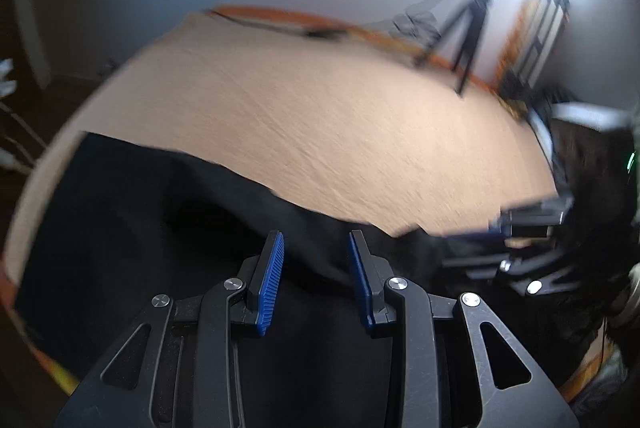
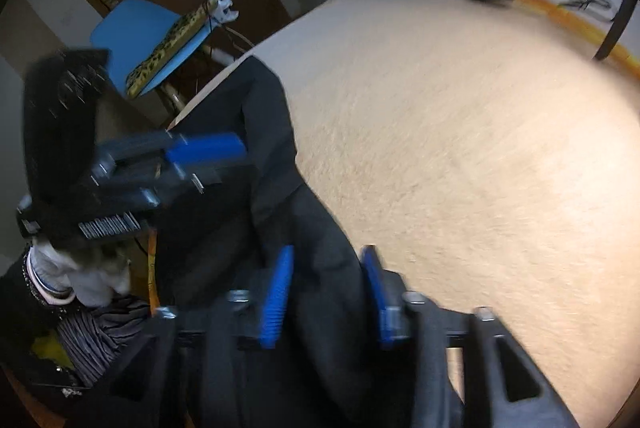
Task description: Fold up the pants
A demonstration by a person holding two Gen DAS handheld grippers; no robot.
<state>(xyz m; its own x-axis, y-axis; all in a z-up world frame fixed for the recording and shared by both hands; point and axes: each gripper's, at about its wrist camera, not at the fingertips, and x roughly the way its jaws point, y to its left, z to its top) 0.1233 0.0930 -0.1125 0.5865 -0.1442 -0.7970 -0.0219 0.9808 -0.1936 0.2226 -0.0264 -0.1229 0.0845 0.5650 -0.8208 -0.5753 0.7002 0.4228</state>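
Note:
Black pants [image 1: 140, 212] lie on a beige cloth-covered table [image 1: 320, 116], along its near edge. My left gripper [image 1: 316, 244] is open above the pants, blue pads apart, nothing between them. My right gripper [image 2: 328, 260] is open too, with a raised fold of the black pants [image 2: 320, 228] running between its pads. The right gripper also shows blurred at the right of the left wrist view [image 1: 520, 224]. The left gripper shows blurred at the left of the right wrist view [image 2: 200, 152], held by a white-gloved hand.
An orange cable [image 1: 360, 28] runs along the table's far edge. A black tripod [image 1: 468, 28] stands at the back under a bright lamp. A blue chair [image 2: 140, 32] with a patterned cushion stands beyond the table's left end.

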